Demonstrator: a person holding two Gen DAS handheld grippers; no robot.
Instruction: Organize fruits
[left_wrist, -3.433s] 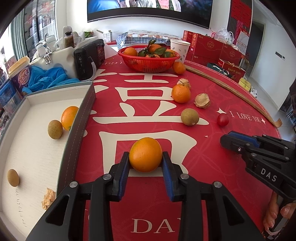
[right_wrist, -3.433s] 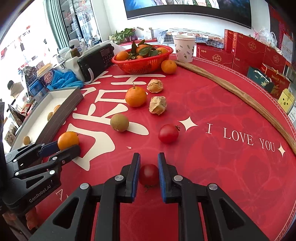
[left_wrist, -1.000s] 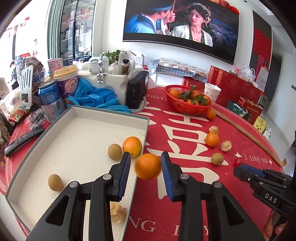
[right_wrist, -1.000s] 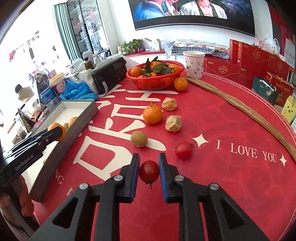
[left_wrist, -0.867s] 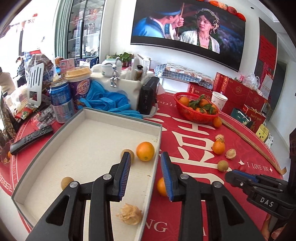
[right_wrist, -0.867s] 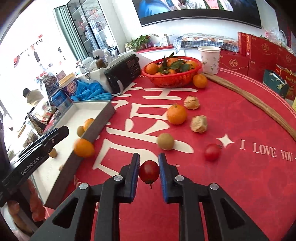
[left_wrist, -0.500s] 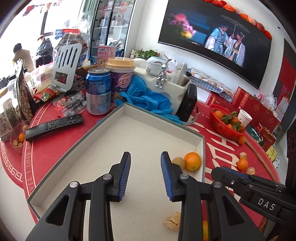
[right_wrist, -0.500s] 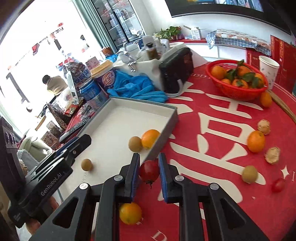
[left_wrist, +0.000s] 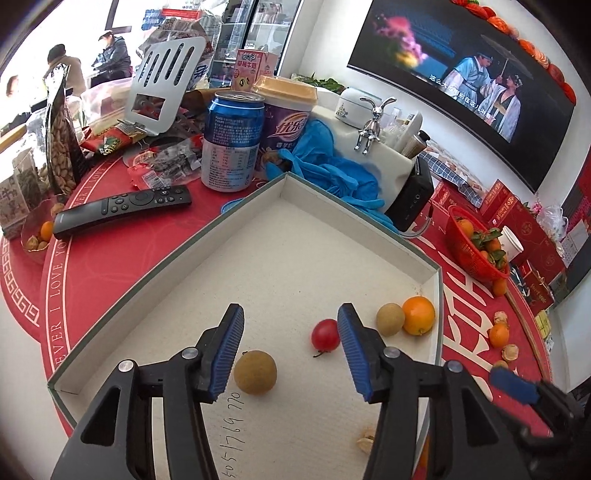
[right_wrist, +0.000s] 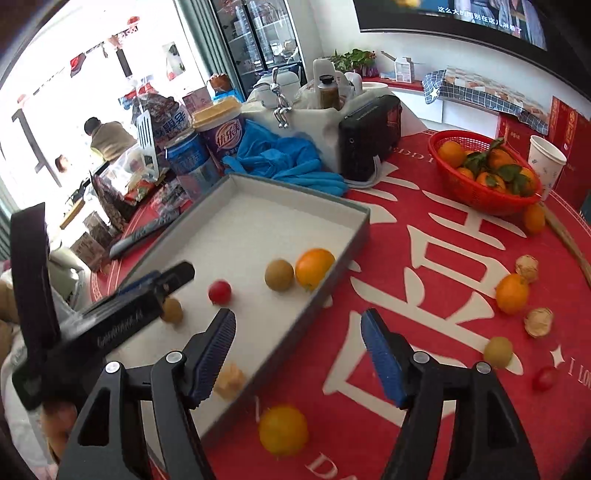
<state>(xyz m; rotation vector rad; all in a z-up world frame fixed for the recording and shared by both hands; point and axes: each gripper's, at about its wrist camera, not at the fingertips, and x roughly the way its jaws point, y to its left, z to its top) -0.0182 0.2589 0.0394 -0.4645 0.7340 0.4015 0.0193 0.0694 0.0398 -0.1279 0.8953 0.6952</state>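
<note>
A grey-rimmed white tray (left_wrist: 177, 254) (right_wrist: 364, 221) holds a red cherry tomato (left_wrist: 325, 334) (right_wrist: 220, 291), an orange (left_wrist: 418, 315) (right_wrist: 314, 267), two brown round fruits (left_wrist: 390, 319) (left_wrist: 255, 372) and a dried husk (right_wrist: 229, 380). My left gripper (left_wrist: 288, 350) is open and empty above the tray, over the near brown fruit. My right gripper (right_wrist: 297, 358) is open and empty above the tray's near rim. A loose orange (right_wrist: 283, 428) lies on the red cloth just outside the tray.
A red basket of oranges (right_wrist: 484, 173), a paper cup (right_wrist: 545, 158), and loose oranges, husks, a brown fruit (right_wrist: 498, 352) and a tomato (right_wrist: 546, 378) sit on the cloth. A can (left_wrist: 232, 142), cup, remote (left_wrist: 122, 208), black radio (right_wrist: 369, 138) and blue gloves border the tray.
My right gripper has opened and the tomato now lies in the tray. The orange dropped earlier from my left gripper rests on the cloth outside the tray. Both grippers moved over the tray.
</note>
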